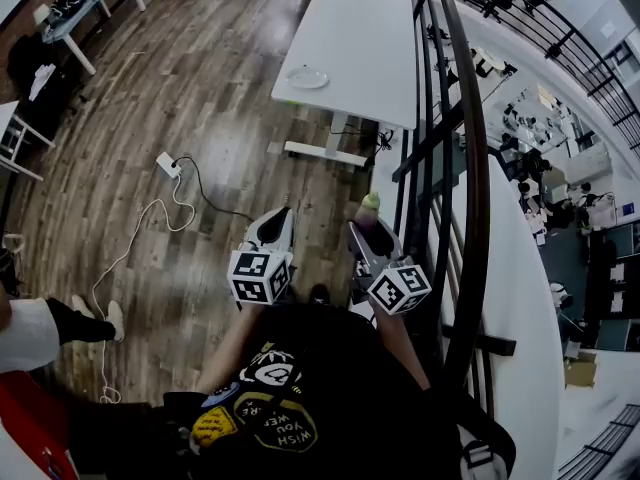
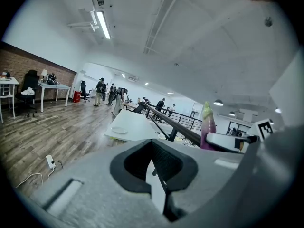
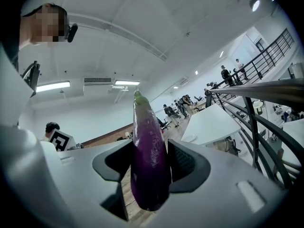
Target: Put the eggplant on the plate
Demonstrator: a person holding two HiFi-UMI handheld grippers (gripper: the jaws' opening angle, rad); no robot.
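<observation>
Both grippers held out ahead, side by side. Right gripper [image 3: 151, 167] level, jaws clamped on eggplant [image 3: 149, 160], stem end up. Left gripper [image 2: 154, 167] tipped slightly down, jaws together, empty. Plate [image 1: 307, 78] far ahead on white table [image 1: 360, 38]. Shirt [image 1: 300, 398] print: "WISH YOU WER".

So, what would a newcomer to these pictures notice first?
Most striking is the long glossy purple eggplant with a green tip. It stands upright in the right hand-held gripper, whose jaws are closed on it. Ahead, across the brown wooden floor, a small round white plate lies near the closer end of a long white table. A dark metal railing curves along the right side.
</observation>
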